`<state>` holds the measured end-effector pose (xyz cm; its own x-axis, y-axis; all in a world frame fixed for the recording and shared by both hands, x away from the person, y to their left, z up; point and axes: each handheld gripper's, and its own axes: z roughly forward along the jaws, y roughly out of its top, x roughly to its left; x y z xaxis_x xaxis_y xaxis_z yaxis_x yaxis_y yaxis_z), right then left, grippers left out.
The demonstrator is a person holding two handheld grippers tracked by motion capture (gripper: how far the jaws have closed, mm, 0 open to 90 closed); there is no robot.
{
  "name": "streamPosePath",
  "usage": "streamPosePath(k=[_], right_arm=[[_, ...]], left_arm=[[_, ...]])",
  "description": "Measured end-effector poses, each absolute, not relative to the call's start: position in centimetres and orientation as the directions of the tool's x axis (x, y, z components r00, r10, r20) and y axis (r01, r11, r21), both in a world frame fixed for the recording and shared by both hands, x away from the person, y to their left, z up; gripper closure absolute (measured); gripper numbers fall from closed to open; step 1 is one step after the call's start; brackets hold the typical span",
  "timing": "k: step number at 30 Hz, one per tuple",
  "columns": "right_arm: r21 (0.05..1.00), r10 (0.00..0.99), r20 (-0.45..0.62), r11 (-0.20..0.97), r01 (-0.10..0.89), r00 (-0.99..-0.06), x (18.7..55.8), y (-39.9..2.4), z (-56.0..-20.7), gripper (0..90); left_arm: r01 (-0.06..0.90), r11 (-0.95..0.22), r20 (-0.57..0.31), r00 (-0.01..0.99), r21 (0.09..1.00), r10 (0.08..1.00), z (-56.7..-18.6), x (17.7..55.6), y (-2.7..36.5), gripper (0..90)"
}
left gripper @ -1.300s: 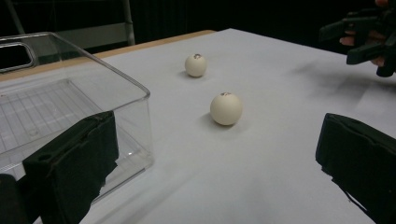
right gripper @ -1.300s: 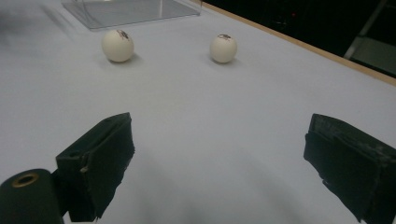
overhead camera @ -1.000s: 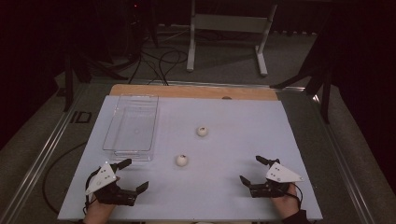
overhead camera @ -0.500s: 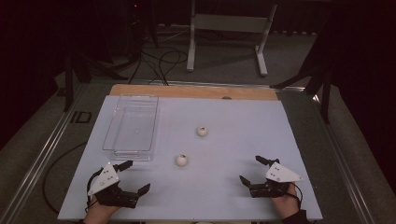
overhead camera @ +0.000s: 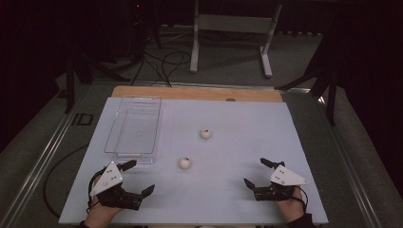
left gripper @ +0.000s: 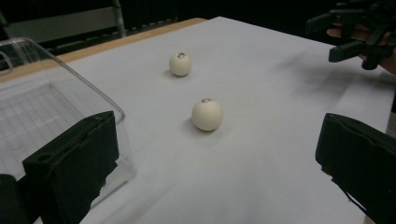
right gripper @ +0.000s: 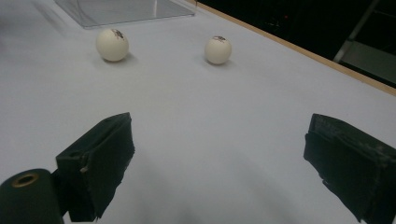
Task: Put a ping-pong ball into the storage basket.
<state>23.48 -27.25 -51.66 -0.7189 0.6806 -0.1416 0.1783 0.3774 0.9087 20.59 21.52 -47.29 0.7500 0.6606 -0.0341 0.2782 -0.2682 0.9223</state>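
Two white balls lie on the white table top (overhead camera: 228,190): the near ball (overhead camera: 185,163) (left gripper: 207,114) (right gripper: 112,45) and the far ball (overhead camera: 205,133) (left gripper: 180,64) (right gripper: 218,49). A clear plastic tray (overhead camera: 135,128) (left gripper: 42,107) stands at the left. My left gripper (overhead camera: 138,176) rests at the near left, open and holding nothing, its jaws pointing toward the near ball. My right gripper (overhead camera: 256,172) sits at the near right, open and holding nothing. In the left gripper view the right gripper (left gripper: 357,32) appears at the top right.
A wooden strip (overhead camera: 197,93) borders the table's far edge. Beyond it are a metal stand (overhead camera: 233,28) and cables (overhead camera: 166,59) on the floor. The tray (right gripper: 121,9) lies past the balls in the right gripper view.
The left gripper has shifted slightly right and forward, toward the near ball. The right gripper and both balls have stayed put.
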Motion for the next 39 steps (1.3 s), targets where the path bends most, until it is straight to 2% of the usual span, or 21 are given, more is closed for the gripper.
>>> streamPosePath(k=[39], right_arm=[[0.920, 0.682, -0.145, 0.359, 0.155, -0.717, 23.2, -27.4, -51.0, 8.5]], left_arm=[[0.262, -0.404, 0.030, 0.808, 0.876, 0.588, -40.6, 24.3, 18.6, 0.7]])
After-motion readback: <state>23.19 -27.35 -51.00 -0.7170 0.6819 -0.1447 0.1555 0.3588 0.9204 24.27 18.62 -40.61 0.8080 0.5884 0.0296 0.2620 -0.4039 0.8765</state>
